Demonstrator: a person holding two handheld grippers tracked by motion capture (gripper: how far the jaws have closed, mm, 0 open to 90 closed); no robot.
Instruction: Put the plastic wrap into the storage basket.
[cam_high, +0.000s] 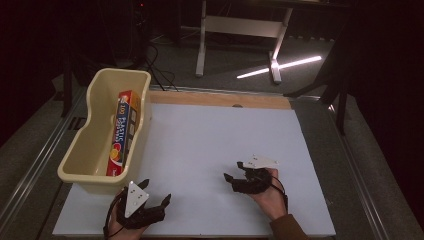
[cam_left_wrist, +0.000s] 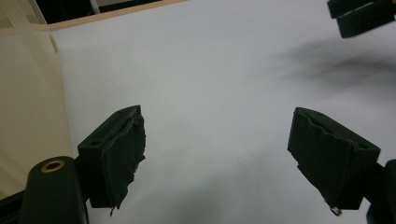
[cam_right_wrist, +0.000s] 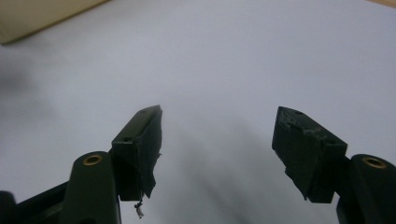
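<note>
Far left of both grippers, up beyond the left one's jaws: a cream plastic bin (cam_high: 95, 150) standing on the white sheet (cam_high: 200, 150), its near end just ahead of the left gripper. Inside it, leaning along the right wall, a long red-and-blue box (cam_high: 122, 131) of plastic wrap, reaching nearly the bin's whole length. Just below the bin's near end: left gripper (cam_high: 156, 191), held in a hand (cam_high: 116, 225), grey plate on top, jaws spread wide, nothing between them, only bare sheet in the gap; in the left gripper view, bin wall (cam_left_wrist: 28, 116) left of the left jaw, and a dark tip of the other gripper at the upper right corner. Well apart to the right: right gripper (cam_high: 234, 171), in a hand (cam_high: 272, 197), jaws pointing left toward the bin, spread and released, bare sheet between them in the right gripper view, a cream strip of the bin (cam_right_wrist: 42, 16) far off at the upper left beyond the left jaw.
</note>
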